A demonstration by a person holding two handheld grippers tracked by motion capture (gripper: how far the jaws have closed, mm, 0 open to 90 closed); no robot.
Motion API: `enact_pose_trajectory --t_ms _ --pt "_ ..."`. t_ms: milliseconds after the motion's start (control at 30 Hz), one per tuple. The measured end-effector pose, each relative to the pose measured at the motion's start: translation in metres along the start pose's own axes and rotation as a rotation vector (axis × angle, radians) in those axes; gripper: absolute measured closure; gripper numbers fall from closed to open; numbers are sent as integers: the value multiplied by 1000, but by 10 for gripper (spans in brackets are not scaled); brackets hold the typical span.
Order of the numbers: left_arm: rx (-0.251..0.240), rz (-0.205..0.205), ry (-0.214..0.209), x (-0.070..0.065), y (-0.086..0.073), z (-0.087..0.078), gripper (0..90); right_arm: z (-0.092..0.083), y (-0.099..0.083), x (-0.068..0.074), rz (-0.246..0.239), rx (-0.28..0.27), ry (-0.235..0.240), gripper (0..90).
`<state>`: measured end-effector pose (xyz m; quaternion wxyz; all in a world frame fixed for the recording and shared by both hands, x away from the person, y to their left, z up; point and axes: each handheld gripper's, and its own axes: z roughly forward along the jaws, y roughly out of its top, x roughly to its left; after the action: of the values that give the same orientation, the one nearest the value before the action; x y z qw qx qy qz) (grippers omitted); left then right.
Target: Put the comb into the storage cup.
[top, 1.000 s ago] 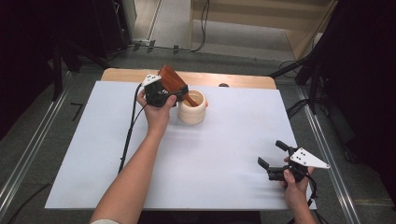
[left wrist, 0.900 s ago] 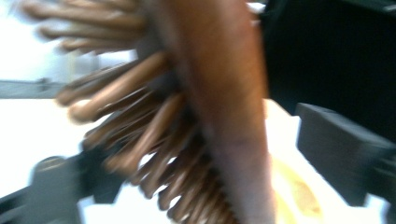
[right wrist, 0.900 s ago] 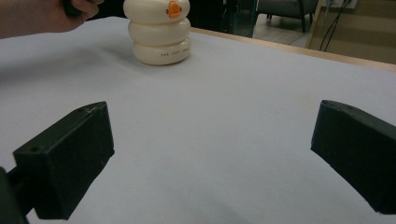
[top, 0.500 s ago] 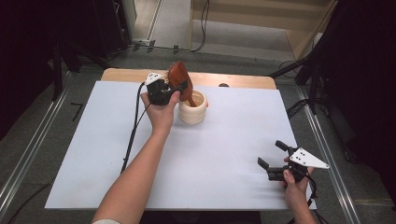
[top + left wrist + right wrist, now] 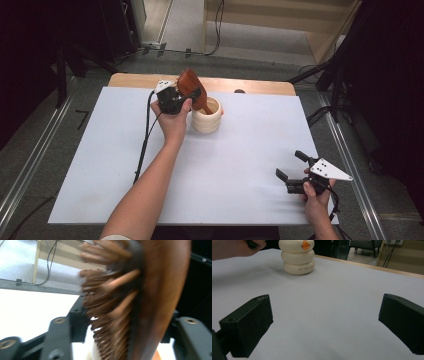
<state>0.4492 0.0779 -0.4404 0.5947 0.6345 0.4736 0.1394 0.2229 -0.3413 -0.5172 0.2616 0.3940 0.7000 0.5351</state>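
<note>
A: Progress?
B: Judged nearly done. Brown wooden hairbrush with peg bristles point(image 5: 191, 90) standing handle-down in cream ribbed holder cup point(image 5: 206, 119), far middle of white table sheet point(image 5: 100, 165). Left gripper point(image 5: 182, 97): jaws just opening, astride brush head, one jaw clear of bristles. Remaining: withdrawing. Right gripper point(image 5: 290, 167): gaping wide, empty, near right corner.
A: Writing?
B: Small dark print on lowest ring, unreadable; orange mark above.
</note>
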Motion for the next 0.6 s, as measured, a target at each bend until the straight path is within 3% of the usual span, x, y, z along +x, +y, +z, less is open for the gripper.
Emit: enact_pose_trajectory --t_ms 200,333,400,500,600 --pt "43 84 -17 -4 -6 2 146 0 0 0 -1 3 -3 0" --pt "48 116 3 -8 -6 1 1 0 0 1 -1 4 -5 0" --pt "55 124 -15 -8 -6 -1 0 0 0 1 -2 3 -5 0" --pt "61 163 -4 -10 -7 -6 0 0 0 1 -2 3 -5 0" --pt "59 171 -4 -10 -8 -13 0 1 0 1 -6 5 -4 0"
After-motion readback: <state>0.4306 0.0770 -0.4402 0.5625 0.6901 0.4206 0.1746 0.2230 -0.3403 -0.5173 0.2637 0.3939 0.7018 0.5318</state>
